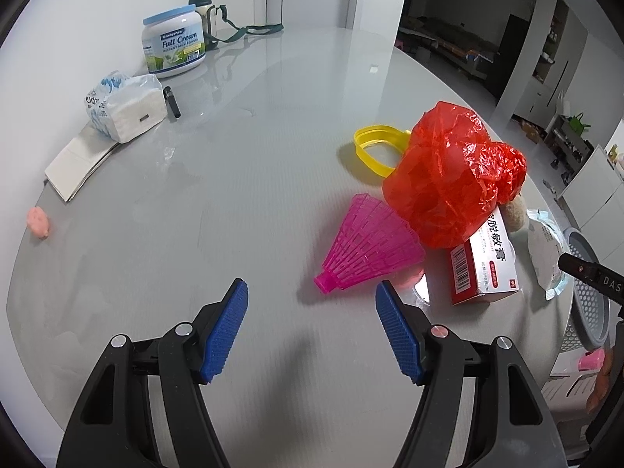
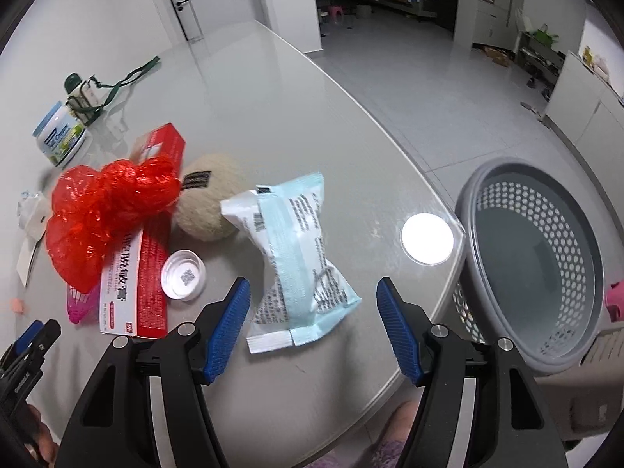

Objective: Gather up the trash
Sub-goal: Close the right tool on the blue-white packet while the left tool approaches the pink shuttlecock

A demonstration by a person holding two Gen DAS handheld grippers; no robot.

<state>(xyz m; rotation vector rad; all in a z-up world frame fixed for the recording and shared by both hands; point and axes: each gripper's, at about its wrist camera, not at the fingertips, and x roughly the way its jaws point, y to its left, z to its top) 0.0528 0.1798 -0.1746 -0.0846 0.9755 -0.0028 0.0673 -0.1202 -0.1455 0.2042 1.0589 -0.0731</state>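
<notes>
While nothing is gripped yet, the work sits at its opening step, choosing a first piece of rubbish and closing on it.

Largest in view is the grey glass table (image 2: pixel 312 124), with the litter heaped toward its near right edge. Off that edge, at about three o'clock in the right wrist view, stands the grey perforated basket (image 2: pixel 534 257), which looks empty and is my guess for where the trash goes. On the table, the crumpled red plastic bag (image 1: pixel 448 179) lies at two o'clock in the left wrist view, draped over a red and white medicine box (image 1: pixel 487 269). Just beside the box, a pale blue and white wrapper (image 2: pixel 296 257) lies at twelve o'clock from the right gripper (image 2: pixel 312 327), close in front of its spread fingers. A beige fuzzy ball (image 2: pixel 210 202) sits behind the wrapper at eleven o'clock. The pink plastic shuttlecock (image 1: pixel 366 249) lies at one o'clock from the left gripper (image 1: pixel 312 329), whose jaws also stand wide apart. A yellow plastic ring (image 1: pixel 374 148) shows beyond the bag, and a small white cap (image 2: pixel 183 279) rests against the box.

Next, the right gripper likely needs to ease forward and low so its pads straddle the wrapper's pinched middle, then close and swing toward three o'clock. The left could meanwhile take the shuttlecock by its narrow nose.
</notes>
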